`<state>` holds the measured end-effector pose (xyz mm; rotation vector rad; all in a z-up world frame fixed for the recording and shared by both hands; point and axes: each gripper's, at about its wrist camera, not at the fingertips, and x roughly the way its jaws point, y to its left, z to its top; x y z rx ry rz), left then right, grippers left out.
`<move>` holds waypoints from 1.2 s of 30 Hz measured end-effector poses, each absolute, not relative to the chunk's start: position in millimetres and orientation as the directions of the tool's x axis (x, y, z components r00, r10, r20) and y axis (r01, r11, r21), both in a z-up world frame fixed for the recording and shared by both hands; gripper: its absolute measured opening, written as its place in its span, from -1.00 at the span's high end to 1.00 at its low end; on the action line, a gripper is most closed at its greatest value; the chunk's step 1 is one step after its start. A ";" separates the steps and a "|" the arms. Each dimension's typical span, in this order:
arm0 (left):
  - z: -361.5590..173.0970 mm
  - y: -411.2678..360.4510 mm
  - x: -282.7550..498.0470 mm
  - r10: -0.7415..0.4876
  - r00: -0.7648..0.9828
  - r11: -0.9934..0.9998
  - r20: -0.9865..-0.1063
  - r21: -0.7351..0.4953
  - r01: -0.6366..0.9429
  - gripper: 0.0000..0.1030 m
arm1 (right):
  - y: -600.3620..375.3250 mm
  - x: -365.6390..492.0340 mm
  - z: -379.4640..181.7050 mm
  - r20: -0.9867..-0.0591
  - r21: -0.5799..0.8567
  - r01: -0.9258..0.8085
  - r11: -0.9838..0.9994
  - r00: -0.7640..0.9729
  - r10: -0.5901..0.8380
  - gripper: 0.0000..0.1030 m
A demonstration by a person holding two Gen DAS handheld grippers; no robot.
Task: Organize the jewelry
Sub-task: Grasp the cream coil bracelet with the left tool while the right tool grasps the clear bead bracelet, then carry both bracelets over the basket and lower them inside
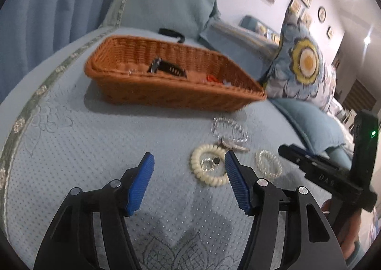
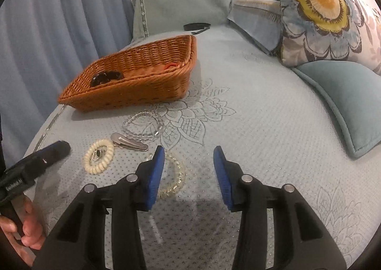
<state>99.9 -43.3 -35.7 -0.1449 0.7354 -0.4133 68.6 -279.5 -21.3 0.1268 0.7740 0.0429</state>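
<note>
Both grippers over the blue quilted bedspread [image 2: 262, 115]; left gripper [image 1: 189, 167] jaws apart, holding nothing, cream spiral hair tie [image 1: 209, 166] just beside its right finger; right gripper [image 2: 188, 159] jaws partly apart, empty, clear spiral hair tie [image 2: 175, 174] half behind its left finger; silver hair clip [image 2: 128, 142] and clear bead bracelet [image 2: 142, 127] lie between ties and wicker basket [image 2: 133, 93]; basket holds a black clip [image 1: 166, 68].
</note>
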 end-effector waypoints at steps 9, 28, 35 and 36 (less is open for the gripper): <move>-48.6 -79.7 114.9 -0.252 0.629 0.951 -0.736 -0.069 0.301 0.08 | -272.1 76.6 -29.8 -0.738 0.096 0.013 0.995 0.672 0.062 0.24; -50.2 -62.3 99.4 -0.240 0.634 0.958 -0.735 -0.074 0.278 0.53 | -256.0 80.6 -36.4 -0.772 0.035 -0.040 0.999 0.633 0.052 0.45; -48.0 -70.1 92.7 -0.236 0.656 0.954 -0.717 -0.044 0.295 0.84 | -240.9 72.0 -32.7 -0.747 -0.005 -0.104 0.995 0.662 0.066 0.85; -47.0 -69.6 91.6 -0.246 0.658 0.952 -0.711 -0.051 0.301 0.84 | -239.7 69.8 -31.2 -0.738 -0.008 -0.108 0.994 0.671 0.067 0.85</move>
